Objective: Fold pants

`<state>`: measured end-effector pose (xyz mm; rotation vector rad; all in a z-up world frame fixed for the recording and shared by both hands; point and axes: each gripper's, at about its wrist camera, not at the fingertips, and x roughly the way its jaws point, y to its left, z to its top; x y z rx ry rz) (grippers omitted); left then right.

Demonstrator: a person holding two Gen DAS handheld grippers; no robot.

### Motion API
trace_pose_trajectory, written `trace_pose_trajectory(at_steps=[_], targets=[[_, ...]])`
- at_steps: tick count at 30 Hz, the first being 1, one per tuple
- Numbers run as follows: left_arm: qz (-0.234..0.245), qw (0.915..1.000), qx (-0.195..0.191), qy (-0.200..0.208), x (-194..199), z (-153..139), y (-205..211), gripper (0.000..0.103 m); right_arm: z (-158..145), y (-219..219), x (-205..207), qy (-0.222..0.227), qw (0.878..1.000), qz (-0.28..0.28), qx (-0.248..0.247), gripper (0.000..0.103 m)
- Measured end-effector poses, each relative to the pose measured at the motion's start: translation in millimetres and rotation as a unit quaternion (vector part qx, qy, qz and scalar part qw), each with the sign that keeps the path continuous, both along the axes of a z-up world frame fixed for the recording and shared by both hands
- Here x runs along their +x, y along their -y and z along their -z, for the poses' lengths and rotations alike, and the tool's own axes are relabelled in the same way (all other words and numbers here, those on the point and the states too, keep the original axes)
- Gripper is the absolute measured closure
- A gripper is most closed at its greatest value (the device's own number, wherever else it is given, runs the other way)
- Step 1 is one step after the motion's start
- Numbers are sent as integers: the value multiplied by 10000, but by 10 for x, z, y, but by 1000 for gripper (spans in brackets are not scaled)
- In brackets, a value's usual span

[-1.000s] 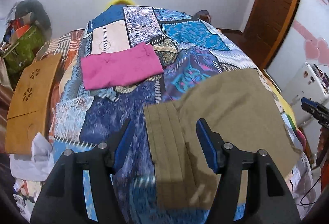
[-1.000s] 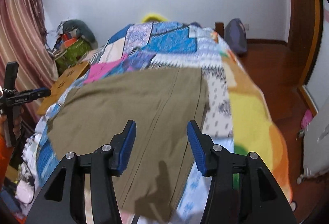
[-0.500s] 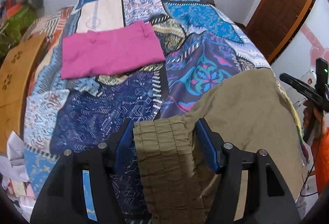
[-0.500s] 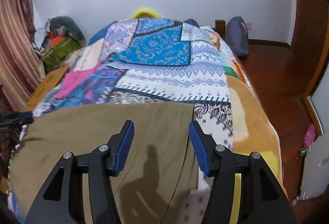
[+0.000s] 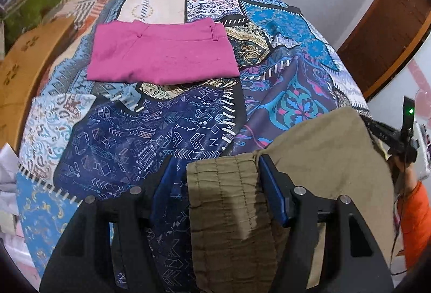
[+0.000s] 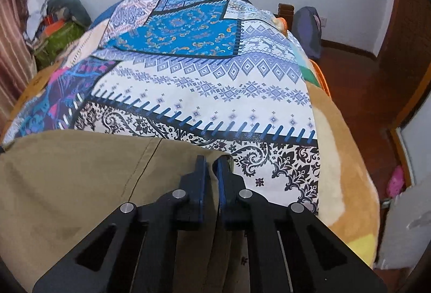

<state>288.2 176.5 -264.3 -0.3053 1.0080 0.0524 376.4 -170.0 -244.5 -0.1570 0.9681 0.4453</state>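
Left gripper (image 5: 215,185): we see it wide, the ribbed elastic waistband between its jaws; grip uncertain.
Right gripper (image 6: 212,171): pinched narrow on the far edge of the olive pants (image 6: 80,171).
Olive pants: matte woven cloth at the bed's near end, long axis running left to right.
Patchwork quilt (image 5: 134,136): smooth printed panels.
Pink pants (image 5: 161,58): folded rectangle, far left.

My olive pants (image 6: 80,185) run off the frame at 6 and 9 o'clock, their far ends unseen. My right hand-held gripper (image 6: 212,166) hides whatever cloth its pads pinch. The room at 10 o'clock blurs.
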Motion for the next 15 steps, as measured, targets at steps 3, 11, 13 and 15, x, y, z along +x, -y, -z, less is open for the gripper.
trace_pose_trajectory(at_steps=[3, 11, 13, 15], targets=[[73, 10000, 55, -17, -6, -64, 2, 39, -76, -39, -2, -64, 9996, -32, -278, 93], [299, 9983, 360, 358, -290, -541, 151, 39, -713, 4, -377, 4, 9993, -81, 359, 55], [480, 9980, 212, 351, -349, -563, 238, 39, -847, -124, -552, -36, 9973, -319, 667, 53], [687, 9971, 174, 264, -400, -507, 365, 39, -897, -326, -716, -99, 9948, -634, 787, 52]])
